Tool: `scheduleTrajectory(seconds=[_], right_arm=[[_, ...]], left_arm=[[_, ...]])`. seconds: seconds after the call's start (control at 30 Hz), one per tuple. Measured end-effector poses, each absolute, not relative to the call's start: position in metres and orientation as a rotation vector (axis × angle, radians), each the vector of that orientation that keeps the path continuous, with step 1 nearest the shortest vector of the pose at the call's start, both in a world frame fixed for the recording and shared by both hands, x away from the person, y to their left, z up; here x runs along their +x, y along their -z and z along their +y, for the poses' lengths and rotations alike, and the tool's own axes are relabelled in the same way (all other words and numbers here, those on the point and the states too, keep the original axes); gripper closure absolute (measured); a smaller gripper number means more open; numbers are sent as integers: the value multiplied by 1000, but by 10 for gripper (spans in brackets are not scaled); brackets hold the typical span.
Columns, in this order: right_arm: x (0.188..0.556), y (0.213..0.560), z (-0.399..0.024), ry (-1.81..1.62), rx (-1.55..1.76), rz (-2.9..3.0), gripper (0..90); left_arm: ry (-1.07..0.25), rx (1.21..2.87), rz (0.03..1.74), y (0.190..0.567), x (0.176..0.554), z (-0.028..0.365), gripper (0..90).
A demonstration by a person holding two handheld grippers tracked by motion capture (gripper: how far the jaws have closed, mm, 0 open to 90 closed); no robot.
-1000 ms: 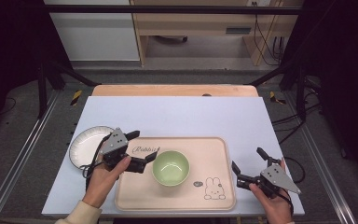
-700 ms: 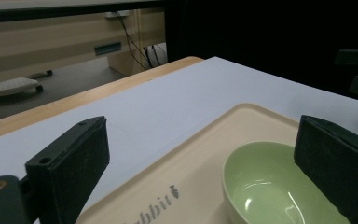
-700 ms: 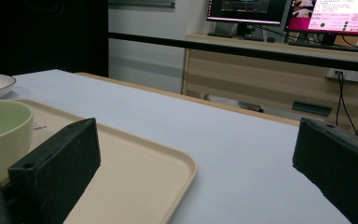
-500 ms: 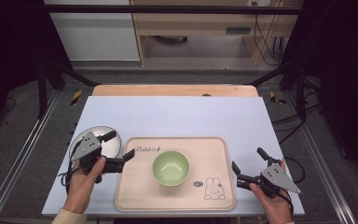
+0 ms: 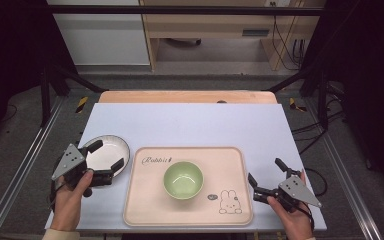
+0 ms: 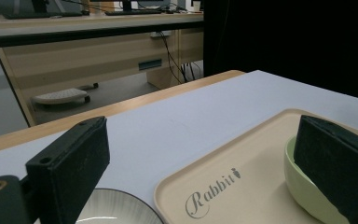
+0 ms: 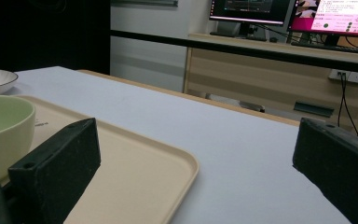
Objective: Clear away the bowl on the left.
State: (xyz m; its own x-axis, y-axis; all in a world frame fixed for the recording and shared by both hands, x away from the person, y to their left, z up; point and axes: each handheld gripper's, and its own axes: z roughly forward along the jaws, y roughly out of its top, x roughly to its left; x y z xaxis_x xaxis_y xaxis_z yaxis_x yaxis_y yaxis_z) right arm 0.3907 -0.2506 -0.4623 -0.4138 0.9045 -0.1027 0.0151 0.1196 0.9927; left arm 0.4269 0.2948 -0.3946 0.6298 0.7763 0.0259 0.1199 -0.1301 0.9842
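The white plate (image 5: 108, 151) lies on the pale blue table (image 5: 190, 125), just left of the beige tray (image 5: 145, 200) bearing a green bowl (image 5: 182, 179). The left gripper (image 5: 106, 159) hovers over it, jaws spread; the right gripper (image 5: 266, 174) also spread. Desks and monitors stand beyond.

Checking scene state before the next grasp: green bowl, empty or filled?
Empty. The bowl stands upright on the tray, and the high view shows its bare green inside with nothing in it.
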Motion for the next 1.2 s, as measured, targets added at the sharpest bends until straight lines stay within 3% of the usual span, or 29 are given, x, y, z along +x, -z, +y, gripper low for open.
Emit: scheduleTrajectory(seconds=[0.5, 1.2], right_arm=[[391, 462, -250, -1404, 911, 1599, 12], [390, 462, -249, -1407, 905, 1604, 12]], left_arm=[[-705, 1557, 821, 411, 425, 326, 34], [-706, 1562, 858, 432, 427, 336, 33]])
